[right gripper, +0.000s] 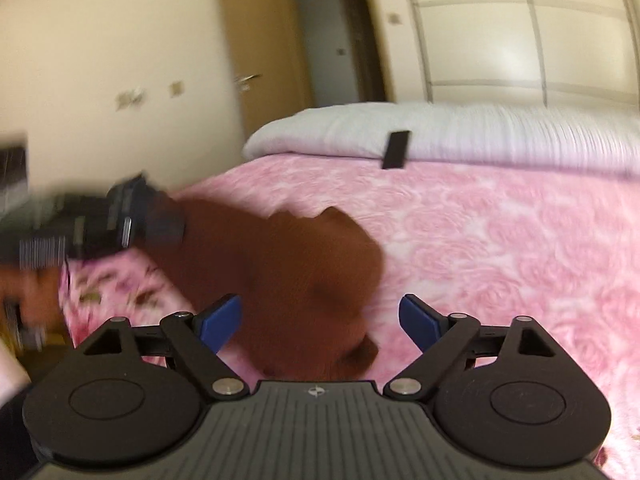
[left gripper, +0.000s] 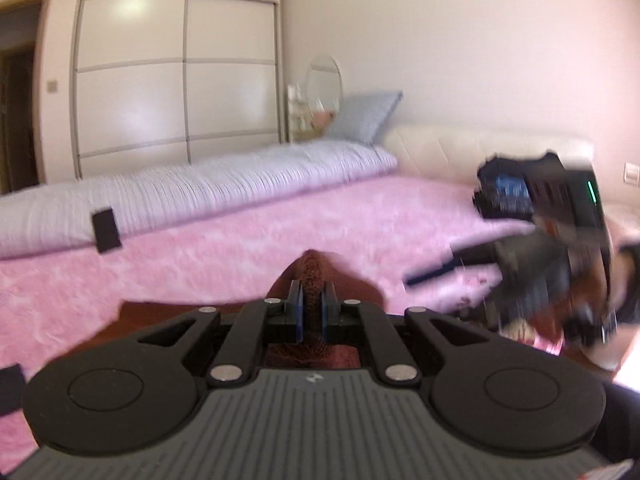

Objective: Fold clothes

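Note:
A brown knitted garment (right gripper: 288,276) lies bunched on the pink bedspread (right gripper: 500,248) near the bed's edge. My left gripper (left gripper: 311,300) is shut on a fold of the brown garment (left gripper: 316,270), which pokes up between its blue pads. In the right wrist view the left gripper (right gripper: 160,220) shows blurred at the garment's left end. My right gripper (right gripper: 320,320) is open and empty, its blue pads either side of the garment's near edge. It shows blurred at the right of the left wrist view (left gripper: 432,272).
A rolled white quilt (left gripper: 200,200) lies along the far side of the bed with a black strap (left gripper: 106,230) over it. A blue pillow (left gripper: 364,116) and cream headboard (left gripper: 460,148) stand at the bed's head. A wardrobe (left gripper: 176,72) and a door (right gripper: 260,48) are behind.

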`<control>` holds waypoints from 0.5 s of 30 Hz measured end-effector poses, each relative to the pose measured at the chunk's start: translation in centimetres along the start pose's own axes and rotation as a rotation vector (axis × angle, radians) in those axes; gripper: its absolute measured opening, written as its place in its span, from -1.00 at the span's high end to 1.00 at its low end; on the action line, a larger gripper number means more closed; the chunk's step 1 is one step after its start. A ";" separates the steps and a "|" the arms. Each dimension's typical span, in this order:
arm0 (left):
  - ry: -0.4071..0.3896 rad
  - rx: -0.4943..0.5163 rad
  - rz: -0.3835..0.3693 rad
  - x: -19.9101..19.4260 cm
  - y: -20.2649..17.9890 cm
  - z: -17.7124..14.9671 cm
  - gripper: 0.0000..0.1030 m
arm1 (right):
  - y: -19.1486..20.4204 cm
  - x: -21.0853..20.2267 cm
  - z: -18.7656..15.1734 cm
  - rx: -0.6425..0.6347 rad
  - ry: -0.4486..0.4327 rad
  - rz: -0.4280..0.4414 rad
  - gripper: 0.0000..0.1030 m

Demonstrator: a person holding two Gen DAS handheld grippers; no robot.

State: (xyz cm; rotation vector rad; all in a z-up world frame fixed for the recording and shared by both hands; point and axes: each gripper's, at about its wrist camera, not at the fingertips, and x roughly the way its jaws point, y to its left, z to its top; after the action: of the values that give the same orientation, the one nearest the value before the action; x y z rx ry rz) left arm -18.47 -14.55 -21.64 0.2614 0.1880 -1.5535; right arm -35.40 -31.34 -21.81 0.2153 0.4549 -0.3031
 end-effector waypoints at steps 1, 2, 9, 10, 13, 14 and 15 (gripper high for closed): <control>-0.022 0.001 0.006 -1.1 0.0 0.7 0.91 | 1.2 0.0 -0.5 -0.021 0.010 -0.004 -0.72; -0.042 0.012 0.012 -2.3 -0.1 1.3 0.91 | 2.5 0.0 -0.9 -0.042 0.020 -0.005 -0.72; -0.018 0.021 0.127 -5.6 2.2 1.9 0.92 | 7.4 3.7 -2.1 -0.144 0.087 -0.087 -0.72; -0.004 0.004 0.135 -5.5 2.9 1.6 0.92 | 7.5 4.5 -2.1 -0.143 0.096 -0.095 -0.72; 0.032 -0.073 0.162 -4.9 5.5 0.5 0.92 | 7.4 7.0 -1.8 -0.167 0.124 -0.129 -0.72; 0.038 -0.107 0.173 -4.7 6.5 0.1 0.92 | 7.2 7.8 -1.7 -0.177 0.135 -0.143 -0.72; 0.043 -0.138 0.182 -4.4 7.6 -0.2 0.92 | 6.8 9.0 -1.6 -0.182 0.153 -0.166 -0.72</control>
State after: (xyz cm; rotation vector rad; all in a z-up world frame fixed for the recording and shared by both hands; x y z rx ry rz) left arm -10.89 -10.28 -20.26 0.1978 0.2965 -1.3484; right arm -26.04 -26.71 -26.43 0.0231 0.6504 -0.4065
